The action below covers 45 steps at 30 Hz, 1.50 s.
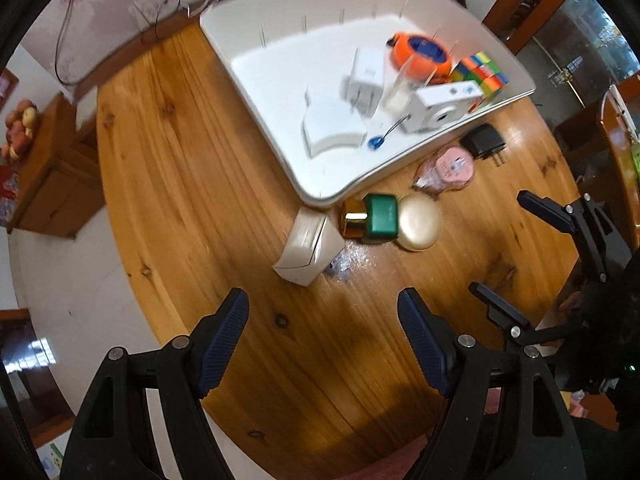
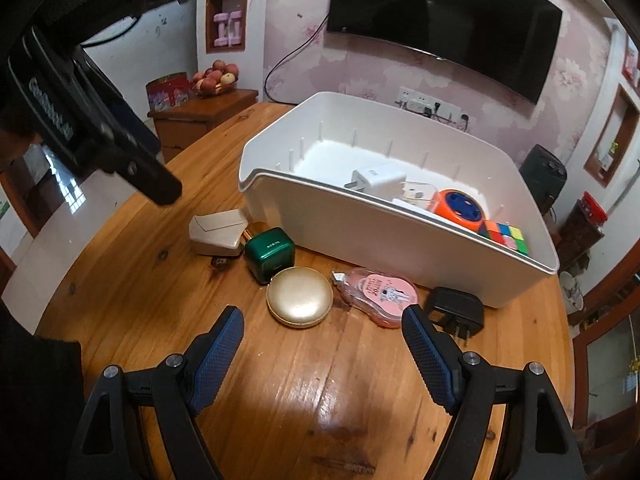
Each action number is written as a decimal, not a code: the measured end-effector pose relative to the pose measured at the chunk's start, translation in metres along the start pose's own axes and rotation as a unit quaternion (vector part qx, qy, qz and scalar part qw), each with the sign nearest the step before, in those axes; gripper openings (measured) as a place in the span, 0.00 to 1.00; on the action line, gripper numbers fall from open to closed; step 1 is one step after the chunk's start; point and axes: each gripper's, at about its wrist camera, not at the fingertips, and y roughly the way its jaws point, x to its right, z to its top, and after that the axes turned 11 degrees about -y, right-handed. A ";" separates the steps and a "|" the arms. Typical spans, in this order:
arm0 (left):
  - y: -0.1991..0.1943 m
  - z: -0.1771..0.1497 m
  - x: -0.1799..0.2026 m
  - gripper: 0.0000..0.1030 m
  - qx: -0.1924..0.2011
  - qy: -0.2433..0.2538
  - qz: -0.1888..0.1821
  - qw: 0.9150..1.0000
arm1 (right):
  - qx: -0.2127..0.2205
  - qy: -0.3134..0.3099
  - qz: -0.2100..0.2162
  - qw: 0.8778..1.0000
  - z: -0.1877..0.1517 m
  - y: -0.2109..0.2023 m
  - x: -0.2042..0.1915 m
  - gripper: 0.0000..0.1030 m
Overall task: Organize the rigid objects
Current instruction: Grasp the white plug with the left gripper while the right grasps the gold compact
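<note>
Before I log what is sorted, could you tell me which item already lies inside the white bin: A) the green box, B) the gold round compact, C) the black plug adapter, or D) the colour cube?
D: the colour cube sits within the white bin, while the other three lie on the wooden table outside it.

Table (image 2: 320, 380) under me is varnished wood, glossy, visible grain and knots. Bin (image 2: 360, 236) is smooth white plastic, semi-matt. Round compact (image 2: 299, 295) has a pearly gold satin sheen. Green box (image 2: 269, 254) is glossy, metallic-looking; its cap (image 1: 354, 219) is mirror-finish gold. Black plug adapter (image 2: 454, 312) is matt plastic. Orange-blue reel (image 1: 420, 54) looks like shiny plastic. My finger pads (image 2: 216, 360) are blue, ribbed and rough-textured on matt black plastic arms.
</note>
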 end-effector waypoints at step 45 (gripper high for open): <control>0.099 0.024 -0.023 0.77 -0.061 -0.046 -0.029 0.997 | -0.054 -0.014 0.059 0.997 0.013 0.081 -0.004 0.54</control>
